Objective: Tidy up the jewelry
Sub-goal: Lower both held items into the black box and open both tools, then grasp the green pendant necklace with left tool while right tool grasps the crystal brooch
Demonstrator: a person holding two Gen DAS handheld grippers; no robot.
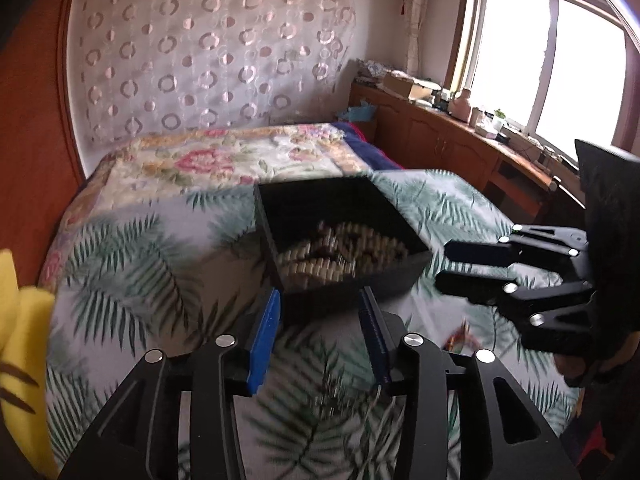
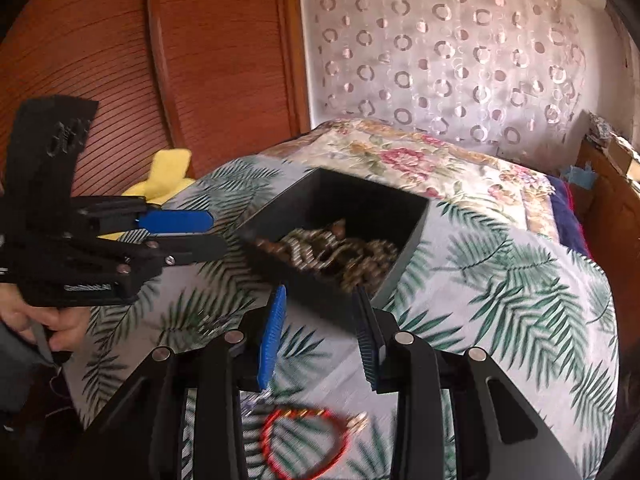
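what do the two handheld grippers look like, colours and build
Both the left gripper and right gripper are matte black linkage frames with round silver pivot pins and blue ribbed finger pads. The left one's side carries small pale lettering, too blurred to read.

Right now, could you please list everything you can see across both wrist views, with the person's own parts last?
black box: one, black, open-topped, on the bed ahead of both grippers
beaded jewelry: a tangled heap, brownish and pale, inside the box; count unclear
red bracelet: one, red cord with gold bits, on the bedspread just below the right gripper
palm-leaf bedspread: one, white with green leaves, under the box
floral blanket: one, cream with pink flowers, behind the box
yellow plush: one, yellow, at the bed's edge by the wooden panel
circle-pattern curtain: one, pale, on the back wall
window: one, bright, above a cluttered wooden counter
left gripper: black with blue pads, open
right gripper: same, open
hand: one, holding the left gripper
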